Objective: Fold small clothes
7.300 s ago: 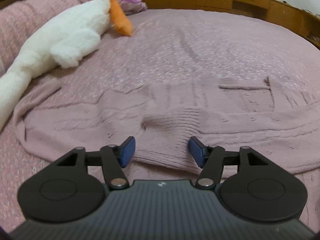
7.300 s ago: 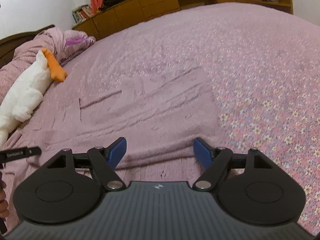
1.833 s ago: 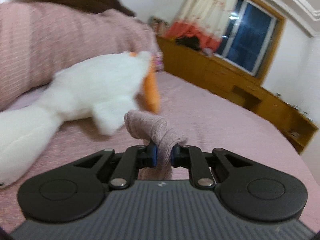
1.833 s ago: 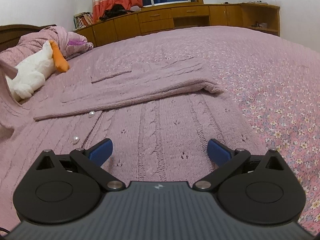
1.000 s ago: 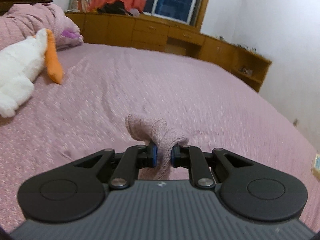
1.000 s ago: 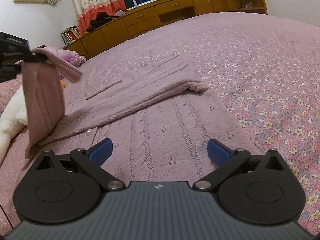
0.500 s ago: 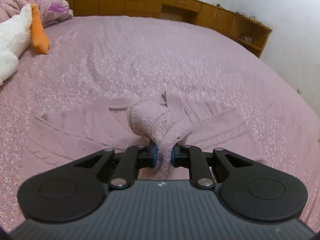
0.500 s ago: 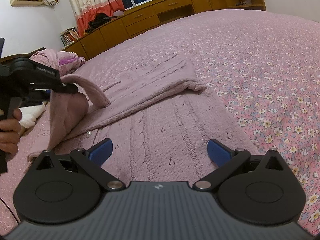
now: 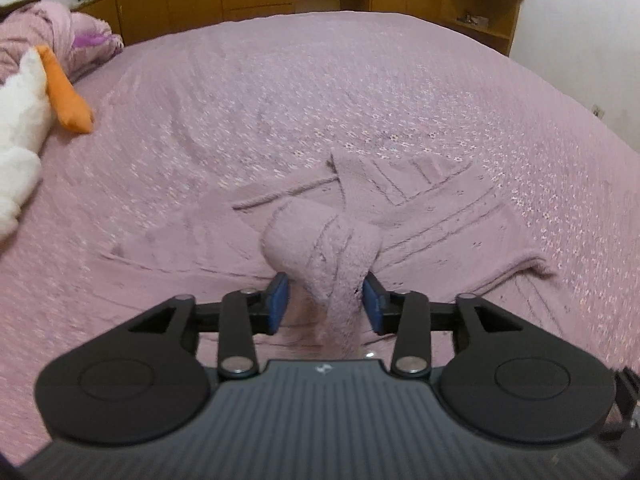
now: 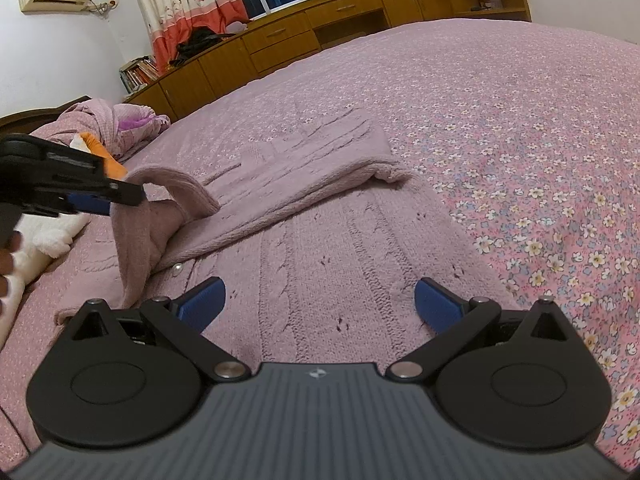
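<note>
A mauve cable-knit cardigan (image 10: pixel 320 280) lies flat on the bed, its right sleeve folded across the body. Its left sleeve (image 9: pixel 320 240) is bunched up and hangs between the blue pads of my left gripper (image 9: pixel 324 302). Those jaws are opening, and a gap shows beside the left pad. In the right wrist view the left gripper (image 10: pixel 104 200) hovers over the cardigan's left side with the sleeve (image 10: pixel 160 208) drooping from it. My right gripper (image 10: pixel 320 304) stands open and empty, low over the cardigan's near part.
A white plush goose with an orange beak (image 9: pixel 20 100) lies at the left beside a bunched pink blanket (image 9: pixel 60 32). The floral bedspread (image 10: pixel 520 120) stretches right. Wooden cabinets (image 10: pixel 320 28) line the far wall. A person's hand (image 10: pixel 6 264) holds the left gripper.
The left gripper has swung the sleeve in over the cardigan and sunk lower. Its jaws, shut on the sleeve before, have parted. The right gripper has stayed still.
</note>
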A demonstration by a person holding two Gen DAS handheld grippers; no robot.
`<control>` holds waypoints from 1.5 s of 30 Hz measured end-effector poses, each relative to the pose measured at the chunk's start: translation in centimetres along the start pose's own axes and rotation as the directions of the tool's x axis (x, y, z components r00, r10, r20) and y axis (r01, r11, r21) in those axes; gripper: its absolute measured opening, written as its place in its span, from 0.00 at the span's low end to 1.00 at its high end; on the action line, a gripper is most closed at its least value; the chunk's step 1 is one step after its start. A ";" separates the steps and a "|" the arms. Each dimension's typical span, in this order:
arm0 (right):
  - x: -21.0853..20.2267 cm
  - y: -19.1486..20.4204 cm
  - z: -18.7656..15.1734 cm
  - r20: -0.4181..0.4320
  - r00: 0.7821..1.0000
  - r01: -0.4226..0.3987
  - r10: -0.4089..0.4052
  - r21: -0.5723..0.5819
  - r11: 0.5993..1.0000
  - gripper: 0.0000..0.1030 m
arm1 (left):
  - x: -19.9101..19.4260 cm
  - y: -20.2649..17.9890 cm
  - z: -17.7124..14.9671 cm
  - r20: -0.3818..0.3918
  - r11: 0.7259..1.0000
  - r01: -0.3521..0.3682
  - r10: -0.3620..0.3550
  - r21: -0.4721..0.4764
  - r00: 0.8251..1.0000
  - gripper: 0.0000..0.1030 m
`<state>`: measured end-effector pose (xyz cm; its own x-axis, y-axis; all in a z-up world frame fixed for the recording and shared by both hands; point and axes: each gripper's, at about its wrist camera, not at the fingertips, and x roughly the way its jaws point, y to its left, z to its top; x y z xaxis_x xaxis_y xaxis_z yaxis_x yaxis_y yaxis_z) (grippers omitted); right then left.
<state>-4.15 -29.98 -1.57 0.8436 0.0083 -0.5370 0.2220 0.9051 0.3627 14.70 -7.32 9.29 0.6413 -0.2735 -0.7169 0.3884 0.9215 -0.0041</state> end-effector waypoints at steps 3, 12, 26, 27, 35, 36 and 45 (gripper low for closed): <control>0.0 0.0 -0.1 0.001 1.000 0.002 -0.002 -0.004 1.000 1.00 | -1.7 0.8 0.3 0.004 0.999 -0.028 0.028 0.041 1.000 0.61; -0.1 0.5 -0.6 0.010 0.999 0.031 -0.030 -0.051 0.998 1.00 | -5.0 4.9 -1.5 0.028 0.995 -0.086 0.088 -0.048 0.996 0.68; 0.9 2.2 2.4 -0.018 0.999 0.035 -0.037 -0.102 0.994 1.00 | -0.5 11.4 -4.6 -0.015 0.940 -0.272 0.275 -0.204 0.961 0.68; 1.3 2.5 3.2 -0.025 1.000 0.014 -0.016 -0.095 0.995 1.00 | -0.2 11.7 -4.7 -0.013 0.940 -0.273 0.277 -0.205 0.961 0.68; 6.5 7.3 8.6 -0.136 0.974 -0.185 0.180 -0.024 0.982 1.00 | 1.6 13.6 -6.4 -0.013 0.926 -0.298 0.303 -0.231 0.953 0.68; 7.4 8.0 8.9 -0.157 0.968 -0.201 0.195 -0.025 0.979 1.00 | 1.8 14.0 -6.6 -0.018 0.925 -0.288 0.293 -0.248 0.956 0.68; 15.1 12.4 9.7 -0.309 0.927 -0.221 0.215 0.014 0.975 0.88 | 2.6 17.1 -7.1 -0.042 0.902 -0.250 0.251 -0.351 0.967 0.68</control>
<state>16.04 -22.75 2.19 0.6782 0.3333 -0.6550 0.0365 0.8748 0.4830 18.29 9.74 2.43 0.6897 -0.0212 -0.7238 -0.0423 0.9967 -0.0695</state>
